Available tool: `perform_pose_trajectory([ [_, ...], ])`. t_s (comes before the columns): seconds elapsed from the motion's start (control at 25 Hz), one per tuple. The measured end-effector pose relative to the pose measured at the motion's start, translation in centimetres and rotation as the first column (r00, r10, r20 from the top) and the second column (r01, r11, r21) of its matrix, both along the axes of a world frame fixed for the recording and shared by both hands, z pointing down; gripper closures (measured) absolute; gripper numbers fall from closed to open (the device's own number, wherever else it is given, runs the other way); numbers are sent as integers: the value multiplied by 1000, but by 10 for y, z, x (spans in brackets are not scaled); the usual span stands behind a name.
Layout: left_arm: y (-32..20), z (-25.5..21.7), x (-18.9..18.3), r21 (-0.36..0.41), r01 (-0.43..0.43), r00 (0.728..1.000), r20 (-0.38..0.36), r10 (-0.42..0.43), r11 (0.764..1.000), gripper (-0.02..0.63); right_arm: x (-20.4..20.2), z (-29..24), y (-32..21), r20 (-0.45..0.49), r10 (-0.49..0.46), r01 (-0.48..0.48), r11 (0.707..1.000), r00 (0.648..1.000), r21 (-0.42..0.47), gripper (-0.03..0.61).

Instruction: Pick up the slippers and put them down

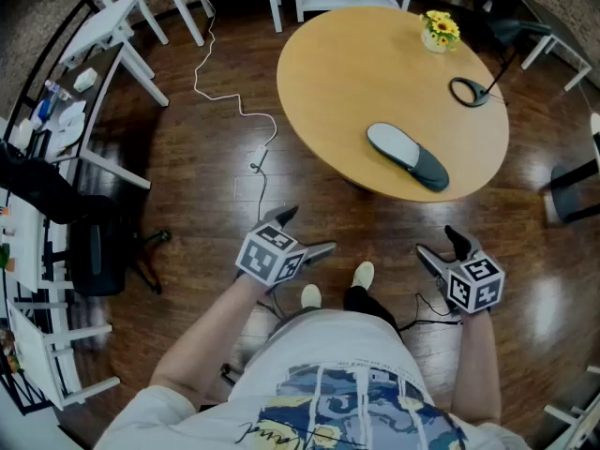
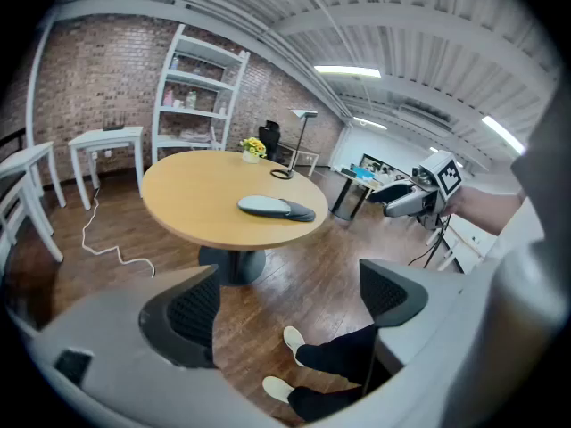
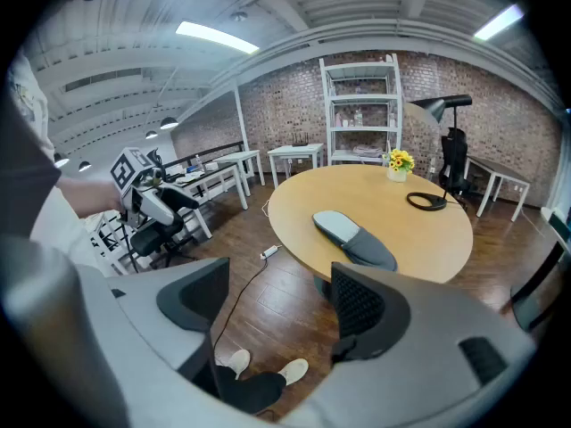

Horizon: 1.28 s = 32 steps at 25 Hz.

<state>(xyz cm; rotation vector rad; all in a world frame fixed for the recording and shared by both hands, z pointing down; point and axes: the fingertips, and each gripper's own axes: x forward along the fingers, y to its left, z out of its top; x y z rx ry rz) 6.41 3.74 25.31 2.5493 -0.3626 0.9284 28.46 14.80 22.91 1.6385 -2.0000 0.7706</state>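
One grey slipper [image 1: 408, 156] with a pale insole lies alone near the front edge of the round wooden table [image 1: 347, 73]. It also shows in the left gripper view as the slipper [image 2: 275, 208] and in the right gripper view as the slipper [image 3: 354, 237]. My left gripper [image 1: 309, 230] hangs low over the floor, short of the table, jaws apart and empty [image 2: 290, 279]. My right gripper [image 1: 436, 240] is held at the same height to the right, also apart and empty [image 3: 281, 279]. Both are well short of the slipper.
A small pot of yellow flowers [image 1: 439, 31] and a black ring-shaped lamp base [image 1: 469, 92] stand at the table's far side. A white cable [image 1: 234, 101] snakes over the wooden floor. White desks line the back and left, with a black chair [image 1: 94, 251]. The person's feet [image 1: 361, 275] are between the grippers.
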Motion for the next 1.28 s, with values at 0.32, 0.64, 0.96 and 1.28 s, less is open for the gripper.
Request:
perform_pose_trajectory([
  [0.32, -58, -9, 176, 165, -374, 926, 117, 359, 912, 124, 89, 1, -10, 28, 15, -15, 1000, 1000, -2, 199],
  [0.64, -95, 71, 349, 193, -721, 684, 348, 641, 665, 79, 176, 26, 21, 119, 42, -39, 999, 992, -31, 199],
  [0.96, -130, 177, 407, 25, -874, 411, 572, 709, 486, 35, 230, 72, 61, 119, 66, -57, 995, 991, -82, 199],
  [1.28, -171, 232, 429, -28, -900, 310, 662, 683, 435, 29, 248, 114, 42, 223, 70, -52, 995, 972, -86, 201],
])
